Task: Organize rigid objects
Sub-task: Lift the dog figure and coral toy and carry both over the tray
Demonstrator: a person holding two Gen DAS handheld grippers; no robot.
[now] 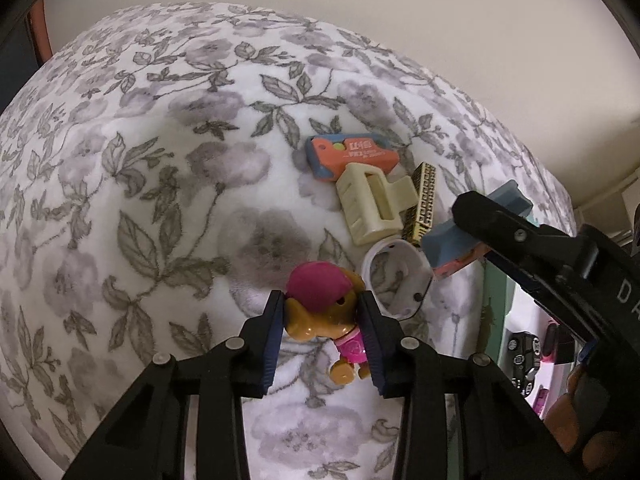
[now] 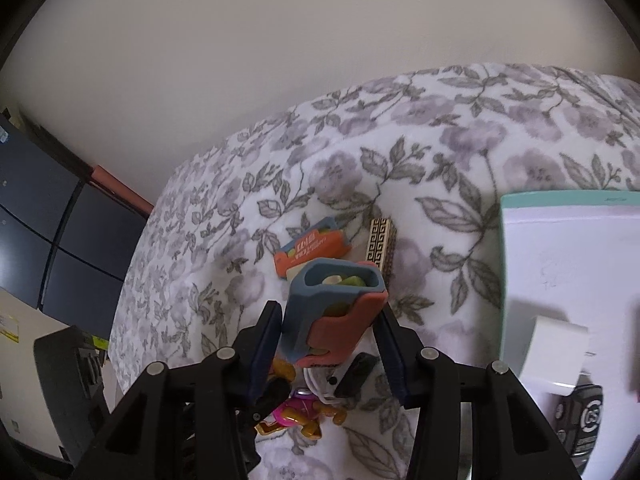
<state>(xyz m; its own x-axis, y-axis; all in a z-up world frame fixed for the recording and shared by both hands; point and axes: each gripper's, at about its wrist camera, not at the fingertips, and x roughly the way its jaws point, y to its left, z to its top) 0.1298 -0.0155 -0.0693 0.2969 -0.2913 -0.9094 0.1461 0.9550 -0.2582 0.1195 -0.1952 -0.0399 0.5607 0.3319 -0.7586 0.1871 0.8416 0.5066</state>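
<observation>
In the left wrist view, the left gripper [image 1: 324, 322] is seen closed on the toy dog figure [image 1: 320, 308], pointed steeply down at the floral bed [image 1: 120, 160]; the figure's long axis runs along the fingers.

In the right wrist view, the right gripper [image 2: 330, 332] is clamped on the blue-and-orange case [image 2: 332, 312], held above the bed, with the white bin [image 2: 560, 260] lying to its right.

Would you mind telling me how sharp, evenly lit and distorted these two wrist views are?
Left wrist view: strong fisheye bulges the floral blanket; soft, even light; the dog figure is fairly sharp. Right wrist view: same curved edges; the white bin at right is bright and washed out, its contents blurred.
</observation>
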